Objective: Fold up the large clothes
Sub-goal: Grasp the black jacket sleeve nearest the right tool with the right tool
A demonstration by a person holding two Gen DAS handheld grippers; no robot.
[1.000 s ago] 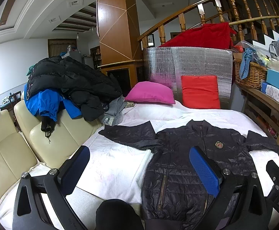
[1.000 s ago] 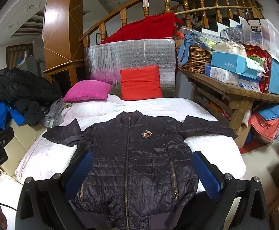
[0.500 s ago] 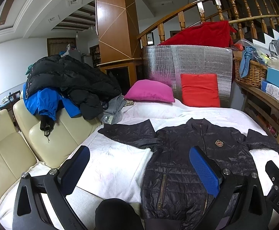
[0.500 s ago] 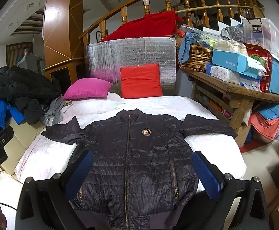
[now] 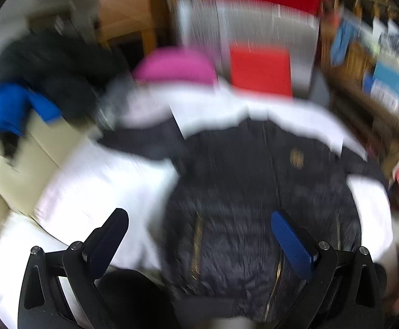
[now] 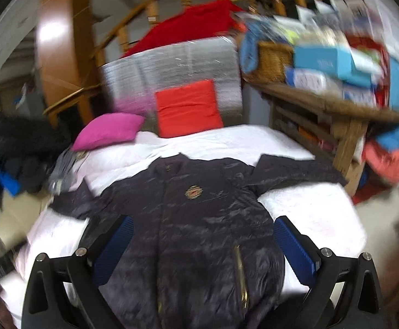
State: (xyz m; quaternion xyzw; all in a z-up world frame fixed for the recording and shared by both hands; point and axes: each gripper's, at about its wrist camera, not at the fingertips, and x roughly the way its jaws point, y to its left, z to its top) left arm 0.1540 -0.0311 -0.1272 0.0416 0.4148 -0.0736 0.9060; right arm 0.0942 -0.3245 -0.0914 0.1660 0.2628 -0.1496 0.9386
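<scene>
across the bed, a jacket waiting for its first fold

over the white bed [image 6: 322, 208] we see the whole work area, its cover bare on both sides of the garment. both views are smeared, the left wrist view badly, so fine detail is lost to us.

on that bed lies the dark quilted jacket [image 6: 199, 233], front up and zipped, collar toward the pillows, hem toward us. both sleeves spread outward, the right one reaching to the bed's edge near the wooden shelf [image 6: 350, 137]. we judge it flat and unfolded, so the task is at its start: the step in hand is the approach, with no fabric taken yet.

beyond the collar, a red pillow [image 6: 188, 108] and a pink pillow [image 6: 109, 130] sit at the head of the bed, well apart from the jacket. a heap of dark and blue clothes [image 5: 35, 82] rests on the cream sofa at the left.

nearest us, our left claw [image 5: 199, 238] hangs over the jacket's lower left side, jaws spread wide and empty. our right claw [image 6: 202, 246] hangs over the lower front, jaws likewise apart, gripping nothing.

next, we think each claw needs to reach a sleeve or side edge, pinch both layers of the slippery shell, and carry it inward across the chest. the puffy fill may spring back, so a firm pinch matters.
</scene>
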